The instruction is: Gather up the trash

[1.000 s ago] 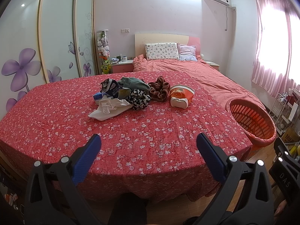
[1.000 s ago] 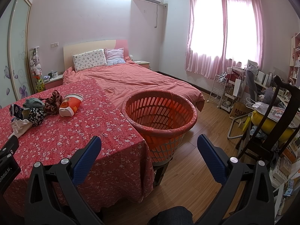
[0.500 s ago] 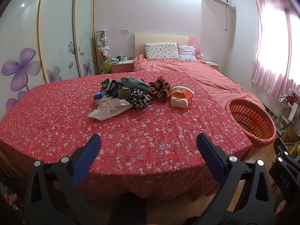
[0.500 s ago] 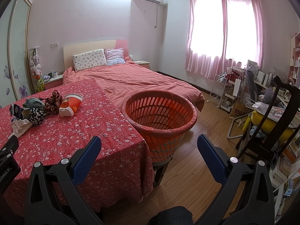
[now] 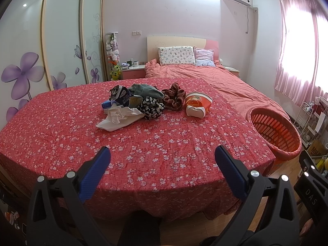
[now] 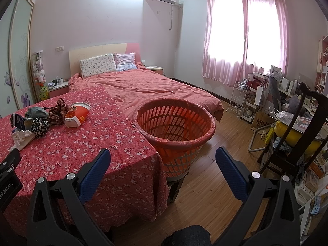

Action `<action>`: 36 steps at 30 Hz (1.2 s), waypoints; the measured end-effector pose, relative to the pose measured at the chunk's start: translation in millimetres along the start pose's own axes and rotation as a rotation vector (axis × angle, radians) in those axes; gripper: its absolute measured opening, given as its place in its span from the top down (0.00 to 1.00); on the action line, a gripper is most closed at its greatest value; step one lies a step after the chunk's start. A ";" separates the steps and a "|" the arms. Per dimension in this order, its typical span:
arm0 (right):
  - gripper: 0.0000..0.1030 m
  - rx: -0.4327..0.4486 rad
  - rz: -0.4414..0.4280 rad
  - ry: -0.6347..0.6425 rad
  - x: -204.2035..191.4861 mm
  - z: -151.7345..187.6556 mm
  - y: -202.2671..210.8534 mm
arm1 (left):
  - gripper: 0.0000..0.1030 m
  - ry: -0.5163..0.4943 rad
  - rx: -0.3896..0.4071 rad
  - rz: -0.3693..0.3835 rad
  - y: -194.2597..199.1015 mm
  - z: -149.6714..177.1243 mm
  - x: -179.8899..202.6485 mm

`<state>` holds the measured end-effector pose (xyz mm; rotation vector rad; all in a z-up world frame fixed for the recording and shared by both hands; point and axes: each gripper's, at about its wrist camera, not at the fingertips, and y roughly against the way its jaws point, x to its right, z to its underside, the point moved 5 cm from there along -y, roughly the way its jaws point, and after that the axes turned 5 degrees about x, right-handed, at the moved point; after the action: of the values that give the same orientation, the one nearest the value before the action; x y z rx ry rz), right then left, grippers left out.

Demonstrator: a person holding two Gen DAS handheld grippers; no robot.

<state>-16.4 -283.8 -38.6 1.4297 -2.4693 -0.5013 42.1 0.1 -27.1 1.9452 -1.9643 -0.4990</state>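
A pile lies mid-table on the red floral cloth (image 5: 164,143): crumpled white paper (image 5: 117,119), a dark blue wrapper (image 5: 121,95), a black-and-white floral cloth ball (image 5: 151,107), a grey-green cloth (image 5: 146,89), a plaid scrunchie (image 5: 173,99) and a tipped red-and-white paper cup (image 5: 196,104). My left gripper (image 5: 162,164) hangs open above the table's near edge, well short of the pile. My right gripper (image 6: 163,165) is open too, over the table corner beside the orange slotted basket (image 6: 174,123). The cup (image 6: 78,116) and pile also appear at the left of the right wrist view.
The basket (image 5: 274,131) stands on a low stool at the table's right corner. Behind the table is a bed with pink bedding (image 6: 147,88). A dark wooden chair (image 6: 303,127), a wire cart (image 6: 242,100) and clutter fill the right side; wood floor (image 6: 215,176) lies between.
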 end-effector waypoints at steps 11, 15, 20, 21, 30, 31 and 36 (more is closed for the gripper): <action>0.02 0.000 -0.002 0.005 -1.4 0.0 -2.9 | 0.04 0.002 -0.008 -0.006 -1.1 1.8 4.1; 0.02 -0.004 -0.020 0.011 -8.8 -3.6 -9.6 | 0.04 0.008 -0.015 -0.022 -5.7 1.3 -4.2; 0.02 -0.013 -0.066 0.036 -25.2 -3.8 -18.8 | 0.04 0.054 -0.038 -0.048 -24.1 2.0 -28.6; 0.02 -0.028 -0.098 0.042 -34.1 -3.2 -24.5 | 0.04 0.064 -0.043 -0.047 -27.9 1.9 -34.0; 0.02 -0.123 -0.245 0.056 -83.7 -11.8 -62.3 | 0.04 0.126 -0.049 -0.103 -59.6 -3.9 -87.8; 0.02 -0.131 -0.255 0.060 -90.8 -14.2 -67.2 | 0.04 0.131 -0.049 -0.110 -63.4 -5.2 -94.1; 0.02 -0.143 -0.291 0.083 -128.5 -27.4 -91.3 | 0.04 0.147 -0.047 -0.141 -81.8 -11.8 -120.4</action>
<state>128.7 -218.7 -56.0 1.7206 -2.1255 -0.6461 121.4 119.8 -53.5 2.0385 -1.7201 -0.4207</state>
